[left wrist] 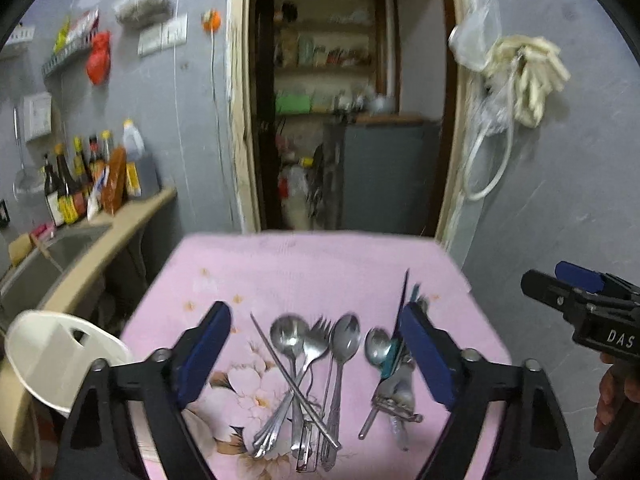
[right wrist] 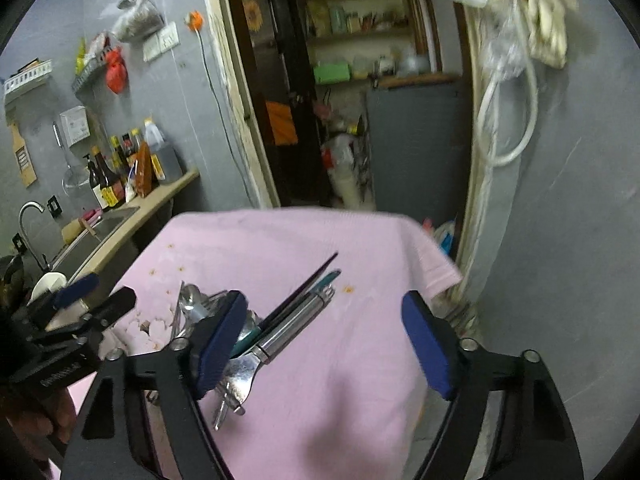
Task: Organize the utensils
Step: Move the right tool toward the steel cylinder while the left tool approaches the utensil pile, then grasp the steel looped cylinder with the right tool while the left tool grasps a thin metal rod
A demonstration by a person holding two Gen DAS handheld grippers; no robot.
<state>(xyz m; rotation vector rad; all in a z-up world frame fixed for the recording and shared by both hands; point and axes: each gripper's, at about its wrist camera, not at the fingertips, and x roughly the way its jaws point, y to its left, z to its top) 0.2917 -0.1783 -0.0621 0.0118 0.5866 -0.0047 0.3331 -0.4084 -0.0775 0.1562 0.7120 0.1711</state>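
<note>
Nearest the lens, left tool (left wrist: 316,354): blue pads spread wide, nothing pinched, framing the loose heap of utensils (left wrist: 308,376) below. Hovering over rather than touching, likely lining up for a first pick. Right tool (right wrist: 324,344): likewise parted and empty, over bare pink cloth (right wrist: 320,248), with its left pad just beside the second cluster. Probably waiting its turn or aiming for that bundle.

Further out on the worktop: spoons, a fork (left wrist: 316,340) and thin metal chopsticks (left wrist: 294,380) crossed over one another in the left heap; beside it a smaller spoon (left wrist: 376,346), a teal-handled piece (right wrist: 324,280), a steel-handled tool (right wrist: 296,320) and dark chopsticks (right wrist: 304,292) stacked at a slant. All tangled and unsorted, so the task appears barely begun. Overlaps suggest a single piece will drag its neighbours.

At the left edge, a white plastic container (left wrist: 60,356), possibly the destination, though unclear. Beyond, a sink counter with sauce bottles (left wrist: 76,188), and an open doorway.
</note>
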